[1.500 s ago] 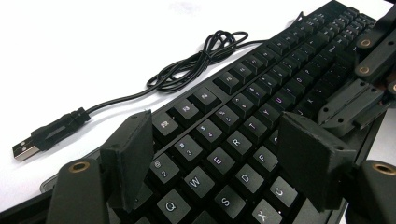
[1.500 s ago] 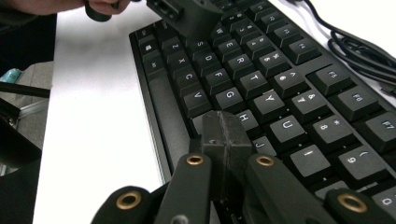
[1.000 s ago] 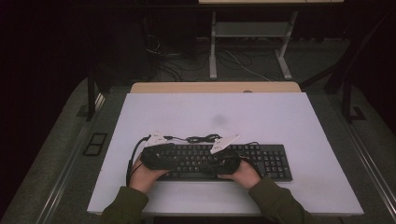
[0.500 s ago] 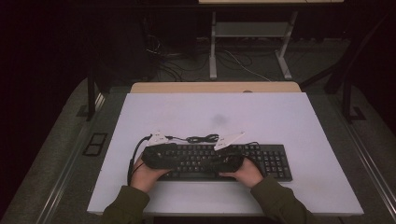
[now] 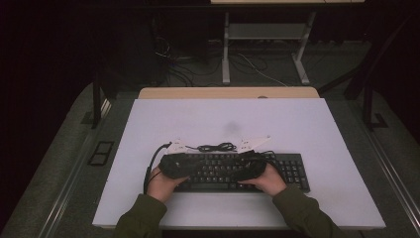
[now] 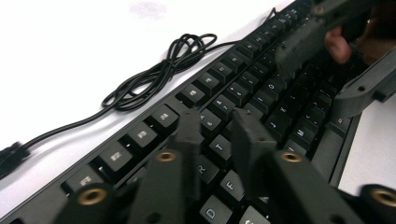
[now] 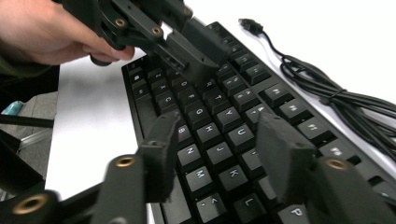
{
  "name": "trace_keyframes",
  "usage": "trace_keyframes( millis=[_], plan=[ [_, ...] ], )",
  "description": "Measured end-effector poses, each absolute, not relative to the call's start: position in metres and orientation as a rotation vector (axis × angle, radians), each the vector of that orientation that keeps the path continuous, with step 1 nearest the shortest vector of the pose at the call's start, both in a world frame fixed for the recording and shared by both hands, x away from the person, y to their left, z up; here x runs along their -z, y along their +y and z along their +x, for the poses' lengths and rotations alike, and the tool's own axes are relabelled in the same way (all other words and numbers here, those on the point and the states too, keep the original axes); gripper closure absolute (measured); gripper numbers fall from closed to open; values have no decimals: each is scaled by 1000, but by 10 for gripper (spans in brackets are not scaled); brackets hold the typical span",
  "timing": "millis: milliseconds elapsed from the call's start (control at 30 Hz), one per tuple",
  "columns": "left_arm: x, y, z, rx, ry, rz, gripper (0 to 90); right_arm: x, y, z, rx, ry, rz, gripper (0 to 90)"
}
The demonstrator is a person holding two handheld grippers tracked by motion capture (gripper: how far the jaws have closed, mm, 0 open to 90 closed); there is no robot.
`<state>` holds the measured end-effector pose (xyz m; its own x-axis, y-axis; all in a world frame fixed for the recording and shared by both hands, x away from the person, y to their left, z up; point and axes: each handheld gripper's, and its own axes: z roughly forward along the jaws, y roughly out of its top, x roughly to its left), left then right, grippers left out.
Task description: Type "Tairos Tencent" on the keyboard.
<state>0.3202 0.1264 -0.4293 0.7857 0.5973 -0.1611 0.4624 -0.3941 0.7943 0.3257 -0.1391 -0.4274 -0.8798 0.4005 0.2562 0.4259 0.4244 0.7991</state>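
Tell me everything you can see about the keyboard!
The keyboard is black and looks like plastic, with rows of square keys marked in pale letters and a number pad at its right end. It lies flat on the white table, near the person's edge. Its thin black cable sits in a loose bundle just behind it, with the plug lying on the table. Two grippers hover over the keys, the left gripper with jaws close together, the right gripper with jaws apart. Neither grips it.

The keyboard [image 7: 219,126] looked like matt black plastic, its keycaps smooth with pale printed legends — the cable [image 6: 154,77] at its twelve o'clock edge had a smooth, faintly glossy rubbery sheath. The table [image 5: 307,124] was a plain white matt surface, and the left gripper [image 6: 215,133] and right gripper [image 7: 217,140] appeared to be dull black plastic with brass-coloured metal inserts.
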Motion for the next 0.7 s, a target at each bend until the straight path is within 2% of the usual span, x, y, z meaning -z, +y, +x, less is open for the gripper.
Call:
trace_keyframes(
  millis=[167, 467, 700],
  plan=[
    [430, 123, 322, -177, 776, 2069, 888, 426, -144, 328, 1507, -2627, -787, 363],
    [434, 115, 323, -168, 771, 2102, 889, 426, -152, 333, 1544, -2625, -855, 193],
    [437, 114, 324, -172, 777, 2116, 889, 426, -154, 335, 1550, -2628, -873, 185]
  ],
)
